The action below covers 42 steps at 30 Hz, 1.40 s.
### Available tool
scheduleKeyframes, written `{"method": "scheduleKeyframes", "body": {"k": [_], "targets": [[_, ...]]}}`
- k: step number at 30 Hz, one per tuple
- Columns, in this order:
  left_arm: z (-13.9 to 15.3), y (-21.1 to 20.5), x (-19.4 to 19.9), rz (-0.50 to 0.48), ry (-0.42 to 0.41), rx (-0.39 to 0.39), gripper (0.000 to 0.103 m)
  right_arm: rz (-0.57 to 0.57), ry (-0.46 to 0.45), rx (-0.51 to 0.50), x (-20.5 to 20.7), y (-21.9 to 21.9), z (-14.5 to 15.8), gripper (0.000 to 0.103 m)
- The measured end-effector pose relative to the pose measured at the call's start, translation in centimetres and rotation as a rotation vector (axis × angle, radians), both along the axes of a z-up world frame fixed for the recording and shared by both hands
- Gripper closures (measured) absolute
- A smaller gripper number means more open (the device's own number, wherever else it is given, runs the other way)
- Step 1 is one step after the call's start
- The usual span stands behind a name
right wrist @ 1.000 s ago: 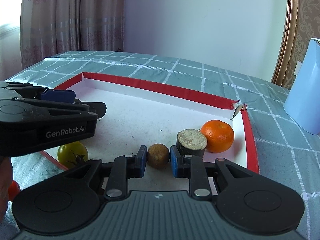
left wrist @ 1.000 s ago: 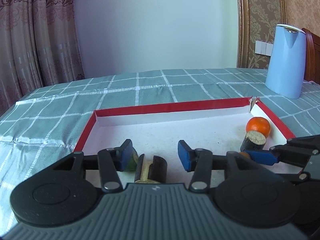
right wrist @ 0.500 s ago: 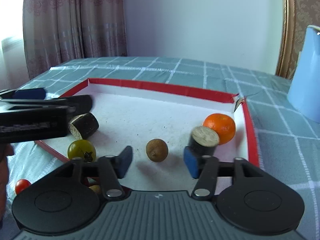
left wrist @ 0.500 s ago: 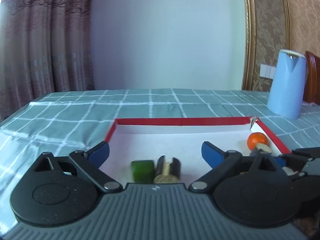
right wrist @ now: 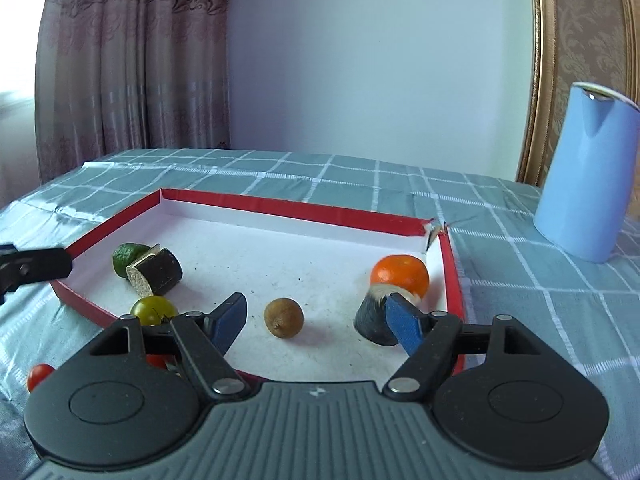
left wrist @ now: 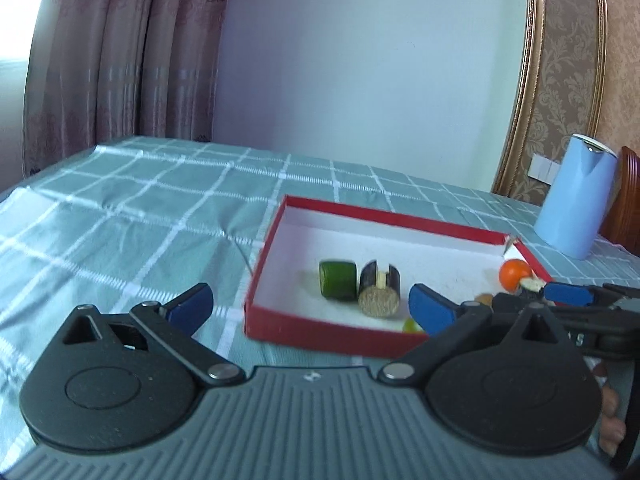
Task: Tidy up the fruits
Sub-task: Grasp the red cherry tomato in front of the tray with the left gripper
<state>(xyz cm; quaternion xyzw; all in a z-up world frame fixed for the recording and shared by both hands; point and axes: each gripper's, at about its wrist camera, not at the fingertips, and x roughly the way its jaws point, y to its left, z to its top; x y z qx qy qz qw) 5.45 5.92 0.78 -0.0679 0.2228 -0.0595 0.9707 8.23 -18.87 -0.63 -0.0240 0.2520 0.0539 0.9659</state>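
Note:
A red-rimmed tray [right wrist: 280, 206] with a white floor holds the fruit. My right gripper [right wrist: 316, 316] is over its near edge with its jaws opening. A small brown fruit [right wrist: 283, 317] lies loose between them, untouched. A dark cut cylinder [right wrist: 372, 320] sits right behind its right finger, with an orange [right wrist: 400, 276] beyond. A green fruit [right wrist: 126, 256], a dark cut piece [right wrist: 158, 274] and a yellow-green tomato [right wrist: 154, 309] lie at the left. My left gripper [left wrist: 310, 306] hangs before the tray's [left wrist: 320, 330] left corner, jaws opening, nothing in them.
A light blue kettle [right wrist: 584, 176] stands on the checked cloth right of the tray, with a wooden chair [left wrist: 628, 200] behind it. A red cherry tomato [right wrist: 39, 374] lies on the cloth outside the tray's near left side. A person's fingers [left wrist: 612, 432] show at the lower right.
My left gripper has opened wide and drawn back out of the tray, leaving the green and dark pieces there. My right gripper has let go of the brown fruit and spread its jaws.

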Motion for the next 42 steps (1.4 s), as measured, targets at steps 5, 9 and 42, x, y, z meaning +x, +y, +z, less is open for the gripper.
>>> {"method": "scheduleKeyframes", "body": {"k": [5,9,42], "targets": [[-0.8,-0.5,-1.8,-0.027,0.005,0.066,0.0,-0.002,-0.014,0.023,-1.1,-0.4,0.2,0.021],[-1.0,-0.8,-2.6,-0.051,0.004,0.087,0.0,0.016,-0.005,0.054,-2.2,-0.9,0.2,0.021],[-2.7,-2.6,-3.1,-0.29,0.131,0.14,0.077,0.038,-0.086,0.057,-6.5,-1.6,0.7,0.024]]}}
